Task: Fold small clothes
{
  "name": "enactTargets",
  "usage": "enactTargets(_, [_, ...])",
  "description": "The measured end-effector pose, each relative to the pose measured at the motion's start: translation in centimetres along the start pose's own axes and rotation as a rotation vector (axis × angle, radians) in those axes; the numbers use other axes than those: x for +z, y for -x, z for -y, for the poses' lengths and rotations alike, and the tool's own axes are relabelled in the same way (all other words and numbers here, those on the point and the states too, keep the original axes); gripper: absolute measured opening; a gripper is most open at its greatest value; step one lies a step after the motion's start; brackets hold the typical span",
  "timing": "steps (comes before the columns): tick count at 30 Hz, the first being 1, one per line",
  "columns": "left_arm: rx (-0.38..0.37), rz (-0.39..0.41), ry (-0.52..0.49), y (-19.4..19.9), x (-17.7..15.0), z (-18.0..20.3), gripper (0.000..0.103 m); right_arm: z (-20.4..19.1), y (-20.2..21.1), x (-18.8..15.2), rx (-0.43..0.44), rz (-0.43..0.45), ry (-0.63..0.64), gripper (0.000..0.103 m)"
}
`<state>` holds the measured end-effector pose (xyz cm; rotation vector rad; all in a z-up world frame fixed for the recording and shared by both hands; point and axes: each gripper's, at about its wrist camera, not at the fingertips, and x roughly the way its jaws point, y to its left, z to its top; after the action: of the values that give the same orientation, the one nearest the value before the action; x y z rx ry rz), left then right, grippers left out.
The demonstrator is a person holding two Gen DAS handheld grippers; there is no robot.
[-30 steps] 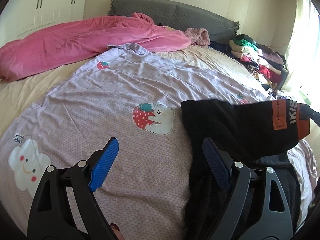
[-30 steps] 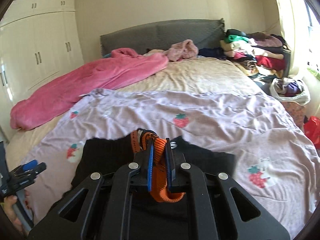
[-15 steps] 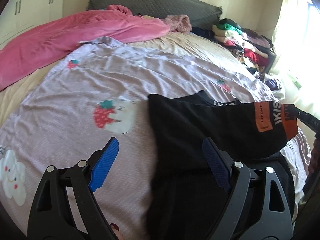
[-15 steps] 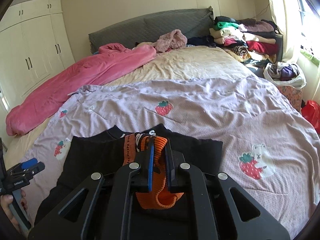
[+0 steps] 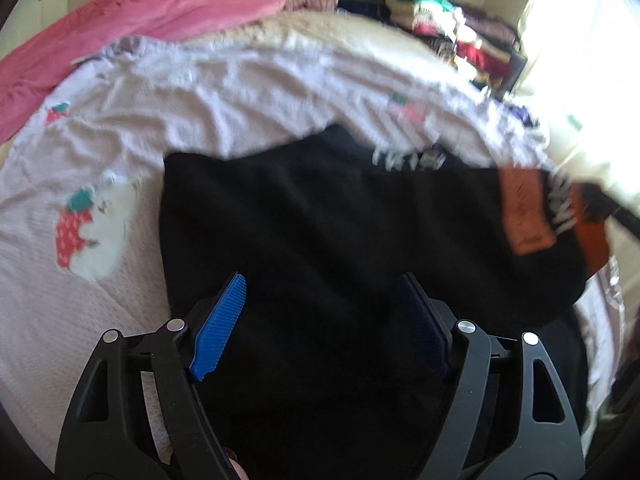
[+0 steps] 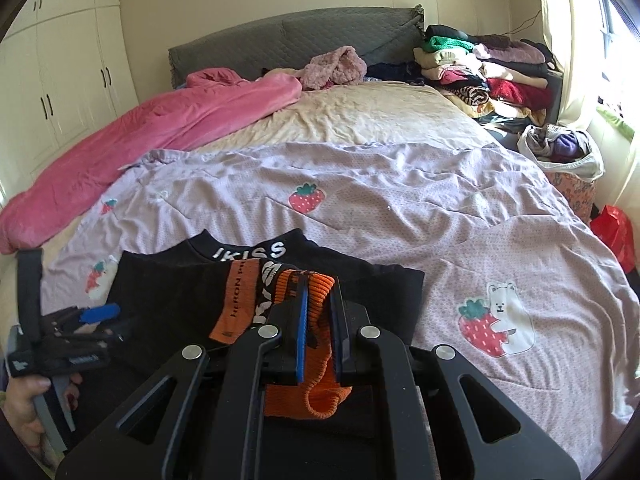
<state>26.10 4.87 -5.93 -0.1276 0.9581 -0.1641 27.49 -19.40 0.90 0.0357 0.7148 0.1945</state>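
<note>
Black sweatshirt (image 6: 168,300) lies flat on lilac quilt (image 6: 400,216), collar with white lettering toward headboard (image 6: 288,36). Right gripper (image 6: 319,332) clamped on orange ribbed cuff (image 6: 312,396), sleeve drawn across the body of the sweatshirt. Left gripper (image 5: 320,320) spread wide, holding nothing, hovering over the sweatshirt's left half; view blurred.

Judged step: sleeve fold-in.
- Carry cuff just past collar centreline, keep low, lay flat before release.
- Keep sleeve edge parallel to the sweatshirt's side seam.
- Pin the shoulder crease with left gripper to stop the body dragging.
- Risk: bunched cuff, skewed fold.
</note>
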Motion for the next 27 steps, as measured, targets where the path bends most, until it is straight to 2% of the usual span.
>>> enactTargets(2, [-0.005,0.006,-0.01,-0.2,-0.3,-0.1,0.07,0.0,-0.5,-0.2,-0.032,-0.021,0.005,0.01])
enactTargets(4, [-0.014,0.012,-0.019,0.0,-0.5,-0.2,0.07,0.0,-1.3,-0.8,-0.101,-0.04,0.007,0.014])
enactTargets(7, [-0.041,0.018,-0.002,0.3,-0.6,-0.9,0.07,0.9,-1.6,-1.7,-0.168,-0.032,-0.023,0.017])
enactTargets(11, [-0.05,0.04,0.019,1.1,-0.6,-1.6,0.07,1.4,-1.4,-3.1,-0.121,-0.049,-0.05,0.02])
enactTargets(17, [-0.017,0.114,0.014,3.4,-0.8,-2.0,0.07,-1.4,-1.9,-4.5,-0.009,-0.091,0.007,0.029])
enactTargets(22, [0.012,0.142,-0.147,4.1,-1.2,1.0,0.07,-3.8,-2.7,-5.0,0.039,-0.113,0.049,0.031])
enactTargets(24, [0.022,0.102,-0.195,3.1,-1.6,2.0,0.07,-4.6,-3.2,-5.3,0.059,-0.13,0.067,0.031])
enactTargets(27, [0.047,0.017,-0.177,1.2,-2.1,1.2,0.07,-4.9,-3.9,-5.7,0.057,-0.153,0.088,0.033])
